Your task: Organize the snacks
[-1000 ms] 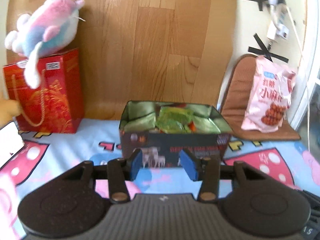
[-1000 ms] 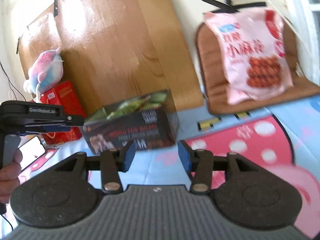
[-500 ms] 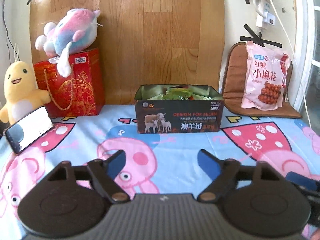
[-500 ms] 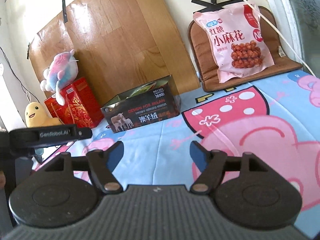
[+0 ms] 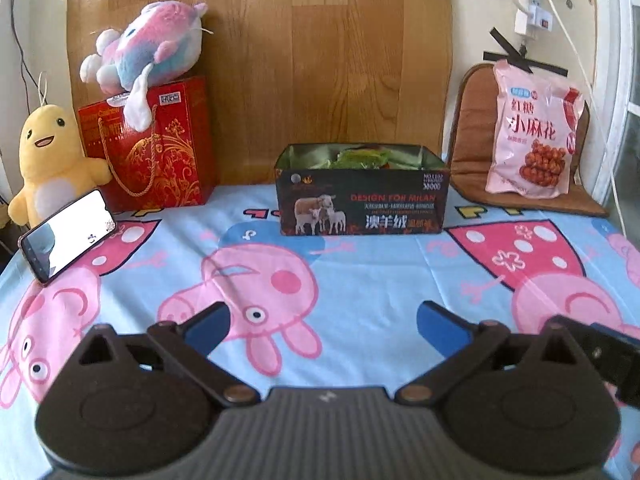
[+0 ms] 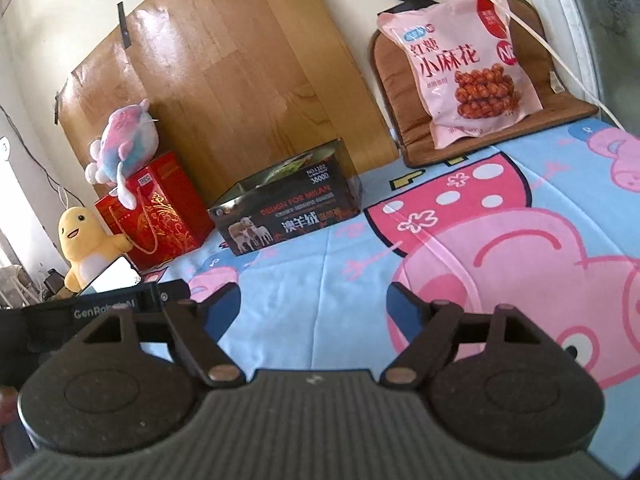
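A dark open box (image 5: 360, 206) with sheep printed on its front stands at the back middle of the cartoon-print cloth and holds green snack packets (image 5: 362, 158). It also shows in the right wrist view (image 6: 286, 216). A large pink snack bag (image 5: 532, 136) leans on a brown cushion at the back right and also shows in the right wrist view (image 6: 464, 68). My left gripper (image 5: 322, 326) is open and empty, well back from the box. My right gripper (image 6: 314, 304) is open and empty, right of the left one.
A red gift bag (image 5: 154, 148) with a pink-blue plush (image 5: 144, 46) on top stands back left. A yellow plush (image 5: 50, 156) and a propped phone (image 5: 68, 236) sit at the far left. A wooden board (image 5: 320, 60) leans on the wall. A brown cushion (image 5: 472, 168) lies back right.
Both grippers have pulled back from the box toward the near side and opened wider. The box has stayed in place with the packets inside.
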### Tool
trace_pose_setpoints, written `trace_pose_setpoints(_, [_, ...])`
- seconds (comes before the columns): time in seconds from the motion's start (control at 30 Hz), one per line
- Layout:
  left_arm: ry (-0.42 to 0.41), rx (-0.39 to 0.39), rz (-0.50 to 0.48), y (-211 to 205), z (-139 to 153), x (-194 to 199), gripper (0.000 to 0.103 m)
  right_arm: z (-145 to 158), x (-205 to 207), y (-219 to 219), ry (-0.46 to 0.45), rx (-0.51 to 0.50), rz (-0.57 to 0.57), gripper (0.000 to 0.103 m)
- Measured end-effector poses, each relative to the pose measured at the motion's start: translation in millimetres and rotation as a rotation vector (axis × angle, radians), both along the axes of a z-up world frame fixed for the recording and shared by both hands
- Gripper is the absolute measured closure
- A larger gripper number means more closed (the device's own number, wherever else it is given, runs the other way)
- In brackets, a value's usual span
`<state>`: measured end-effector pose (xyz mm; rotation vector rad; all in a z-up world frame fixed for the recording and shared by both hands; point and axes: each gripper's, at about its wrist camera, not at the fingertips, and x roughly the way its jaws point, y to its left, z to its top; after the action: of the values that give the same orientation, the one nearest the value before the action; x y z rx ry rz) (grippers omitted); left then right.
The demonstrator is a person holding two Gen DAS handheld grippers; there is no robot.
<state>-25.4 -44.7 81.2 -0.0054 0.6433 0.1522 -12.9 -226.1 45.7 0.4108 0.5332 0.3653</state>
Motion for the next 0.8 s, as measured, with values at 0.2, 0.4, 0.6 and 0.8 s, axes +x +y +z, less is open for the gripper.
trace_pose_setpoints(0.2, [0.022,0.051,0.007,1.5,-1.2,-0.1,0.000,-2.1,4.2,0.7,0.005,0.023,-0.006,0.015])
trace_pose_setpoints(0.4, [0.016,0.026,0.026,10.2,-4.2,-1.1,0.000,-9.7,7.4,7.5,0.025,0.018,0.000,0.014])
trace_pose_setpoints(0.6, [-0.012,0.057,0.072,17.9,-11.0,-2.0,0.000,-14.6,8.3,10.3,0.045,0.013,-0.012,0.014])
trace_pose_setpoints(0.8, [-0.005,-0.003,0.088,30.6,-16.1,10.2,0.000,-9.4,14.2,22.9,0.024,-0.038,0.004,0.012])
